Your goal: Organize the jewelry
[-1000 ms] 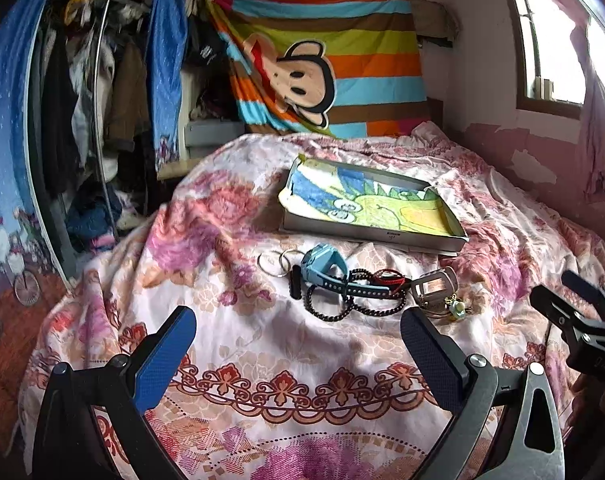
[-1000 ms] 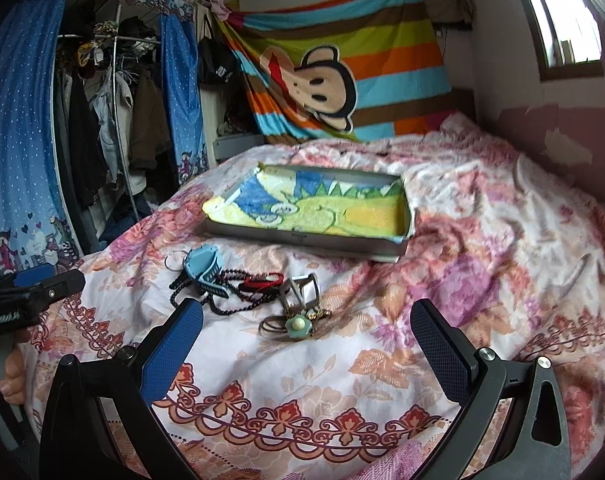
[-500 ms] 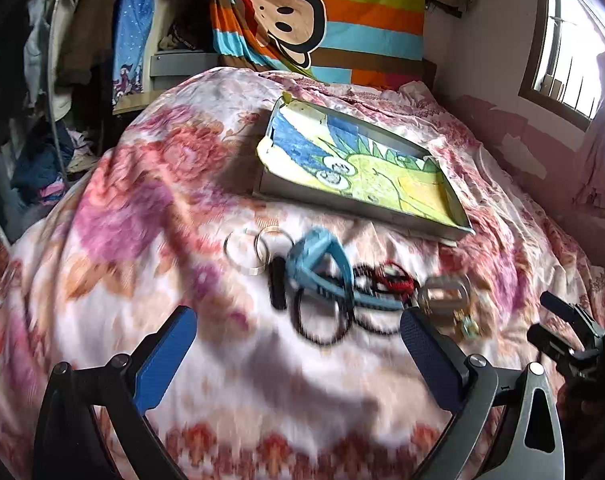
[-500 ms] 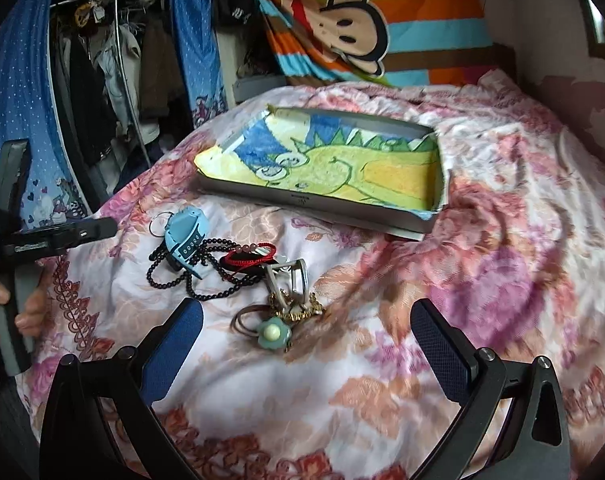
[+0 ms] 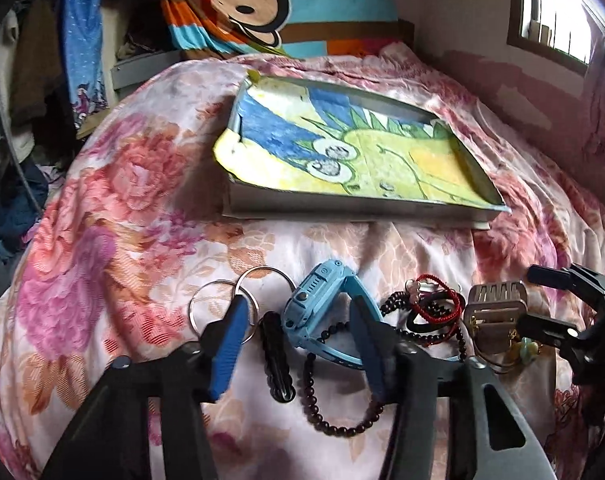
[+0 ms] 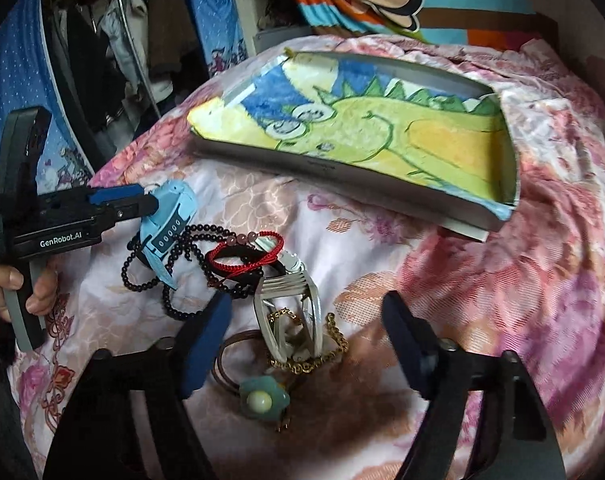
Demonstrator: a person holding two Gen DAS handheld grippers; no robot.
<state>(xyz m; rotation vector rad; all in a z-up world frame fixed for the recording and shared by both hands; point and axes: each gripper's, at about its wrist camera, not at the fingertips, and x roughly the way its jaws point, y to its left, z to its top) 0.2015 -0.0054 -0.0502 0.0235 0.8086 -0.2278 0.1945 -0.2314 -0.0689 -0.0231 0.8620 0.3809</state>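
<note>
A pile of jewelry lies on the floral bedspread. My left gripper (image 5: 298, 320) is open with its fingers on either side of a light blue watch (image 5: 322, 304), just above it; it also shows in the right wrist view (image 6: 142, 200). Two silver rings (image 5: 242, 292), a black clip (image 5: 276, 356), a dark bead string (image 5: 334, 408) and a red cord bracelet (image 5: 438, 300) lie around it. My right gripper (image 6: 306, 328) is open around a silver metal bracelet (image 6: 290, 312), with a gold chain (image 6: 314, 360) and a green flower hair tie (image 6: 262, 398) below.
A shallow grey box (image 5: 342, 204) lined with a dinosaur drawing (image 6: 366, 136) sits on the bed behind the pile. A clothes rack (image 6: 114, 60) stands off the bed's left side. A striped monkey blanket (image 5: 262, 4) hangs at the back.
Both grippers have moved forward and down to the jewelry. The left now straddles the blue watch and its jaws have narrowed. The right now straddles the silver bracelet.
</note>
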